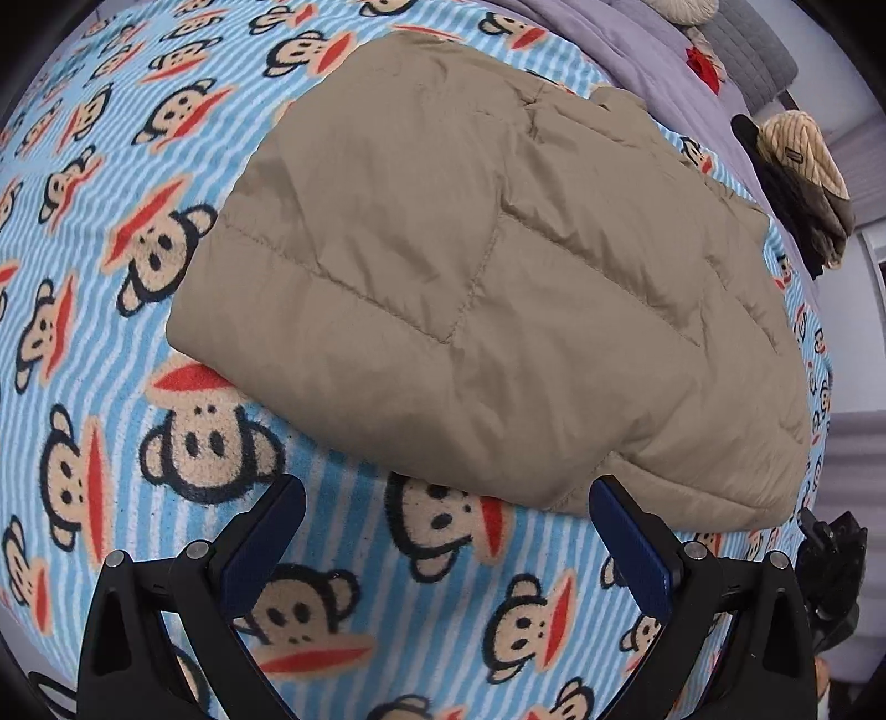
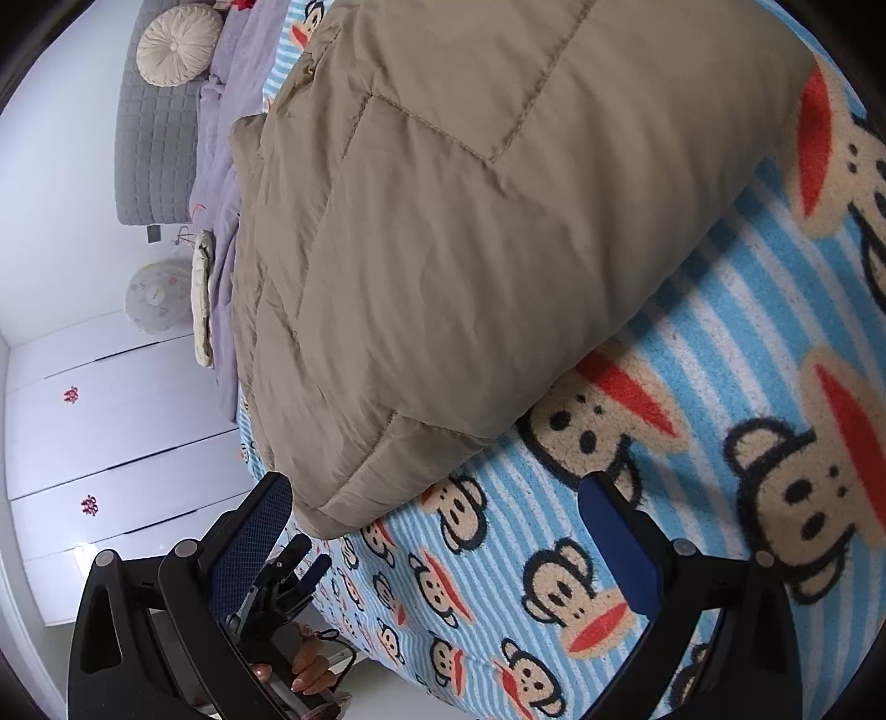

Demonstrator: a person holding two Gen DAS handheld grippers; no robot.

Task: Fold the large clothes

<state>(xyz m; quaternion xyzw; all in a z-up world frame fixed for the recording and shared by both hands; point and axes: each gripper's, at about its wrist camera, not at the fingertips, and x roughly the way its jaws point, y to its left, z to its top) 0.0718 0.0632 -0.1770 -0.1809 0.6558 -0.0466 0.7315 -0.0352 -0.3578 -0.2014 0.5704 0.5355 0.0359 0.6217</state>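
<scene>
Your left gripper [image 1: 446, 498] sits at the bottom of the left wrist view with its blue-padded fingers [image 1: 260, 548] spread wide and nothing between them, just the monkey-print blanket [image 1: 111, 343] underneath. Right past the fingertips is the tan puffer jacket [image 1: 470, 266], already folded into a thick, roughly rectangular bundle lying flat on the blanket. Its near edge almost meets your right-hand finger pad, but I don't see actual contact. Further back there's a lavender quilt [image 1: 609, 44] bunched along the far side, and a striped beige and dark pile [image 1: 803, 177] off to the right that looks like more clothing, though it's too warped at the lens edge to be sure.

Switching to the right wrist view, your right gripper [image 2: 434, 498] is likewise wide open and holding nothing. The jacket [image 2: 470, 221] fills the top half of this view, and its quilted corner hangs just above the gap between the fingers, close to the left pad [image 2: 249, 543]. The blanket [image 2: 720, 332] covers the right side. Down at the lower left you can spot your other gripper [image 2: 282, 581] below the bed edge, with a hand [image 2: 310, 662] wrapped round its handle. A round cream cushion [image 2: 180, 44] sits on a grey quilted headboard [image 2: 155, 144], and white cabinet doors [image 2: 122, 443] run along the left.
</scene>
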